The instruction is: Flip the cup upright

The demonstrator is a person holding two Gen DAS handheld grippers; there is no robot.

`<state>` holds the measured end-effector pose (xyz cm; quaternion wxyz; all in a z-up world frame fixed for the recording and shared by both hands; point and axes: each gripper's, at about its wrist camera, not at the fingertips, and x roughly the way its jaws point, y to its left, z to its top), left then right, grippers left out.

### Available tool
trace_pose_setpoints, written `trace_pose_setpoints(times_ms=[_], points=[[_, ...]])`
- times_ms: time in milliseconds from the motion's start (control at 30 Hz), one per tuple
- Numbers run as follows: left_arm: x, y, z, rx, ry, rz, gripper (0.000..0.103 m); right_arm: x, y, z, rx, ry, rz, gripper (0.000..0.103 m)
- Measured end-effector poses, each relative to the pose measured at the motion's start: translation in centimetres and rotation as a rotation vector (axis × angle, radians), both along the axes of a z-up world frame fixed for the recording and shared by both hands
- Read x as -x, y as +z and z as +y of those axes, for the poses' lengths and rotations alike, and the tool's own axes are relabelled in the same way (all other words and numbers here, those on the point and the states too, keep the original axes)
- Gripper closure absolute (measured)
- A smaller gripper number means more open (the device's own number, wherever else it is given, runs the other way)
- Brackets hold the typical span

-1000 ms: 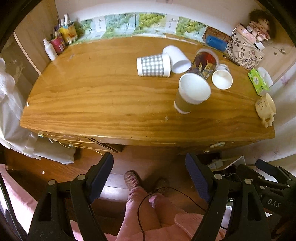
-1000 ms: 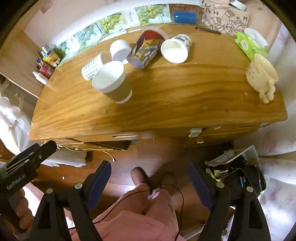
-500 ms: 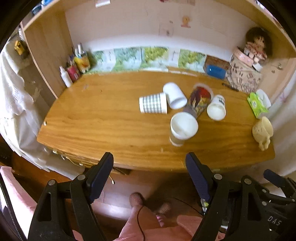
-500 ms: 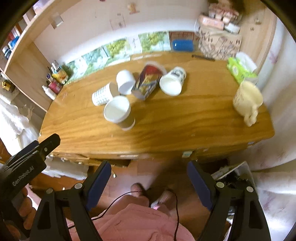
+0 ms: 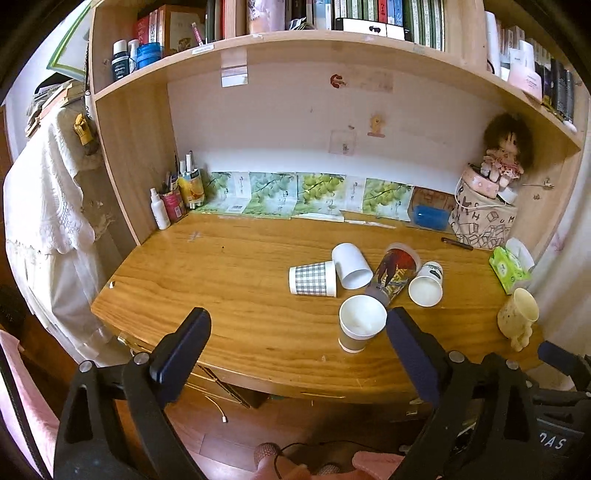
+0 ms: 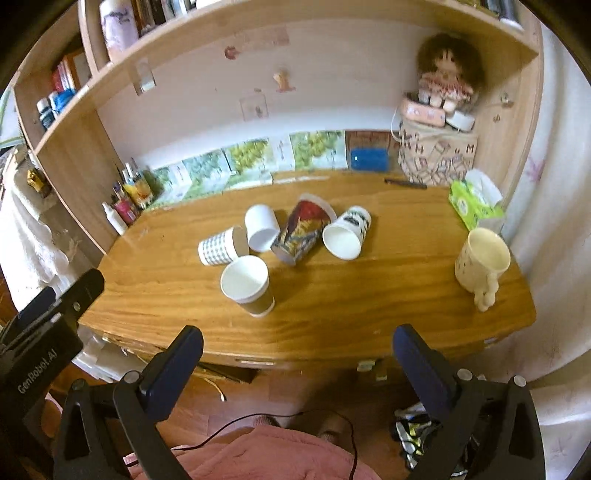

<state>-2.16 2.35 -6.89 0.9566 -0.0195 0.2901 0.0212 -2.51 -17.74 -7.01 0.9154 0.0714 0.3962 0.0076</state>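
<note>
While both grippers hang short of the desk's (image 5: pixel 221 295) front edge, the left gripper (image 5: pixel 295 354) and right gripper (image 6: pixel 297 363) each have their fingers spread wide, gripping nothing. A brown paper cup (image 6: pixel 248 286) stands upright nearest the edge. Behind it four cups lie on their sides: checked (image 5: pixel 313 279), white (image 5: pixel 351 265), picture-printed (image 5: pixel 393 274), and white with green print (image 5: pixel 426 284)

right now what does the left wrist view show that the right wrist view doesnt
Only the left wrist view: the row of books along the top shelf and the white lace cloth in full. Only the right wrist view: the left gripper's body seen from outside. Both share the desk, the upright brown cup, four cups lying on their sides, the cream mug and the doll.
</note>
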Motion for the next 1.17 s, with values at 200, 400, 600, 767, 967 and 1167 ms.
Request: trace_pose_setpoints(times_ms=[200, 400, 600, 767, 967, 1167], points=[[1.4, 0.1, -0.7, -0.023, 0.006, -0.038, 0.0, 1.4, 0.4, 0.1, 0.018, 0.01, -0.062, 0.0], [2.4, 0.2, -1.1, -0.053, 0.014, -0.055, 0.0, 2.1, 0.2, 0.2, 0.02, 0.009, -0.068, 0.0], [2.9, 0.0, -1.3, -0.062, 0.015, -0.05, 0.0, 2.7, 0.2, 0.1, 0.012, 0.004, -0.079, 0.0], [3.0, 0.0, -1.3, -0.062, 0.018, -0.046, 0.0, 2.8, 0.2, 0.1, 0.014, 0.005, -0.078, 0.0], [3.1, 0.0, -1.4, -0.064, 0.019, -0.052, 0.0, 3.0, 0.1, 0.2, 0.012, 0.005, -0.077, 0.0], [3.2, 0.1, -1.4, -0.061, 0.021, -0.051, 0.0, 3.1, 0.1, 0.2, 0.01, 0.007, -0.075, 0.0]])
